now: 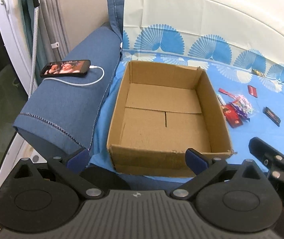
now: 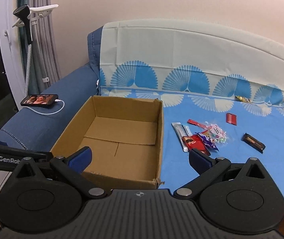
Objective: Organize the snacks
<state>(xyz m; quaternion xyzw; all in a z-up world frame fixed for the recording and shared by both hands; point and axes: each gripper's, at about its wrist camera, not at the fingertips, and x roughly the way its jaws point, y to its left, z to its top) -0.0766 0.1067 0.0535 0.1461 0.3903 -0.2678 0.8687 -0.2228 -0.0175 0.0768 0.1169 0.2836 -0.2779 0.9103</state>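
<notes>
Left wrist: silver wrapper (image 1: 220,98) box-hidden (image 1: 217,107).

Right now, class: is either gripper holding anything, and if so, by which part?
Nothing is held. The left gripper and the right gripper are both open with nothing between their fingers; the snacks lie on the blue sheet beside the empty cardboard box.

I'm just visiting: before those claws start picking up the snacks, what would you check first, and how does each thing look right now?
1. Cardboard box empty, top open: ok.
2. Left claw open, holding nothing: ok.
3. Right claw open, holding nothing: ok.
4. Snack pile in the open on the blue sheet, right of the box: ok.
5. Dark bar lies apart from the pile: ok.
6. Phone and cable sit on the armrest, away from the snacks: ok.
</notes>
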